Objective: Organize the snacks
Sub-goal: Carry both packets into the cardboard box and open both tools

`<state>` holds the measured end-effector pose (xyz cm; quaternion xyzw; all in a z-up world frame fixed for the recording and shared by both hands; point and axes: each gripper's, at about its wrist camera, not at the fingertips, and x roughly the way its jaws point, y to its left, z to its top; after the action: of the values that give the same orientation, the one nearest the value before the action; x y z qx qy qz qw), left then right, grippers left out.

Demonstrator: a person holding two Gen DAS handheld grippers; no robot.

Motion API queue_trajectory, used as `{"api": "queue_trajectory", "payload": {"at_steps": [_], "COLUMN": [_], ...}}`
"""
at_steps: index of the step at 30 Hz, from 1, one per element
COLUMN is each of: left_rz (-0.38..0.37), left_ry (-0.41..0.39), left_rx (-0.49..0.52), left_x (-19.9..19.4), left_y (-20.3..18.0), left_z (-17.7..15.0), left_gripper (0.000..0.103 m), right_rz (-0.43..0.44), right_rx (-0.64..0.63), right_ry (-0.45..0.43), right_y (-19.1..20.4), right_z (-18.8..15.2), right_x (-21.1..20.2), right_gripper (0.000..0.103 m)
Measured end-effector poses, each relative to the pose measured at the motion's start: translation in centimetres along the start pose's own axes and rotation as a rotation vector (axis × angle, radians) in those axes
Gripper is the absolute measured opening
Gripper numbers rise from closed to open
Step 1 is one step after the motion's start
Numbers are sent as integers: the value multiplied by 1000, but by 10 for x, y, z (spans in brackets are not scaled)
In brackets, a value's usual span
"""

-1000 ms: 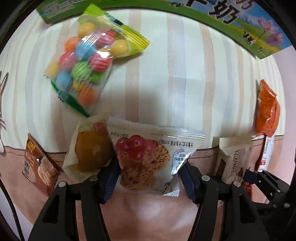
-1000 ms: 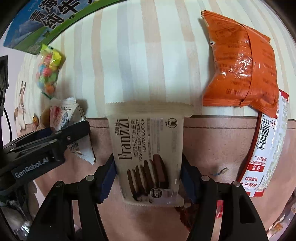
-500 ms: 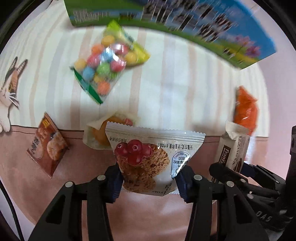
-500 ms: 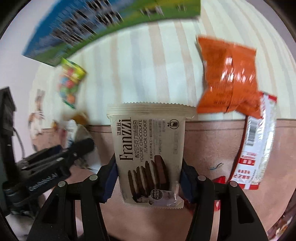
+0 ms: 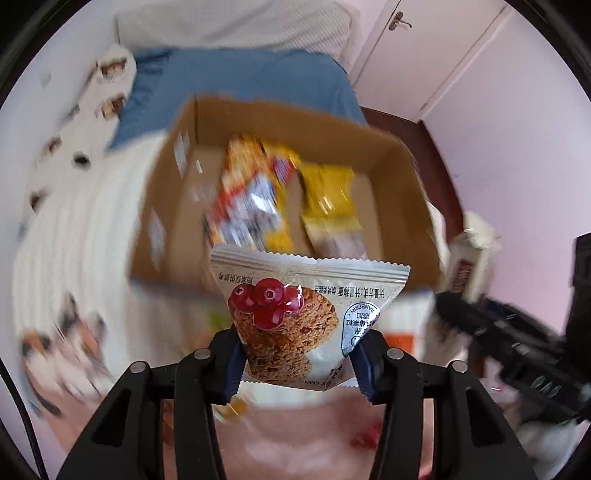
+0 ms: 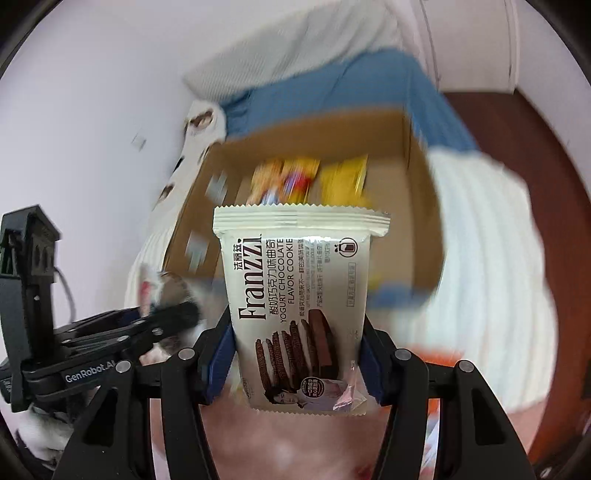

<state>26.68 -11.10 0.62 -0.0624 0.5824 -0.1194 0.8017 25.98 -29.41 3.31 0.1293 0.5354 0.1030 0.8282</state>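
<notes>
My left gripper (image 5: 297,363) is shut on a white cranberry oat cookie packet (image 5: 295,314), held up in the air. My right gripper (image 6: 297,360) is shut on a cream Franzzi chocolate cookie packet (image 6: 299,295), also lifted. Beyond both packets stands an open cardboard box (image 5: 402,177) (image 6: 417,184) with yellow and red snack packs (image 5: 255,199) (image 6: 306,177) inside. The right gripper with its packet shows at the right edge of the left wrist view (image 5: 469,273); the left gripper's body shows at the left of the right wrist view (image 6: 85,347).
The box rests on a striped white cloth (image 5: 74,229) over a bed with a blue blanket (image 5: 240,81) and a pillow (image 5: 236,26). Pink walls and a door (image 5: 424,55) stand behind. The background is motion-blurred.
Both grippers closed on their packets, then rose off the cloth and tilted up. The loose snacks on the cloth dropped out of view and the cardboard box came into view.
</notes>
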Motion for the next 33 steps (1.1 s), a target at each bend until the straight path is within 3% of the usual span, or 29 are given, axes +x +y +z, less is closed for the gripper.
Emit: {"api": "queue_trajectory", "payload": {"at_steps": [5,8,13,20,22,23,24,26,28,32,33], "left_rz": [90,175,213,274,266,254,244,245,244,254,259], "left_ry": [40,51,95,135,158,163,163,156,146,142,140], "left_rx": [8,19,2,21,12,-2,-14,-23,-23,-8,-4], "left_x": [21,42,78,106,113,115,116,117,116,112,111], "left_y": [28,36,53,60,62,64,66,67,67,62,61], "left_z": [76,108,139,159,162,162,162,163,161,156,154], "left_gripper": [46,46,46,46,47,47,49,59,75,82,93], "right_rz": [-79,-109,-164,-225,-250,-256,-257,-276,-277,-297,-304], "right_rx": [25,44,62,80,99,106,109,107,100,76,72], "right_ry": [9,34,90,124,152,156,158,166,173,182,181], "right_y": [-16,-21,-30,-40,-45,-45,-46,-46,-44,-39,-37], "right_z": [76,98,123,133,136,134,133,132,130,126,125], "right_x": [28,51,90,124,135,135,134,136,137,138,139], "right_gripper": [61,61,61,63,70,86,92,92,93,97,97]}}
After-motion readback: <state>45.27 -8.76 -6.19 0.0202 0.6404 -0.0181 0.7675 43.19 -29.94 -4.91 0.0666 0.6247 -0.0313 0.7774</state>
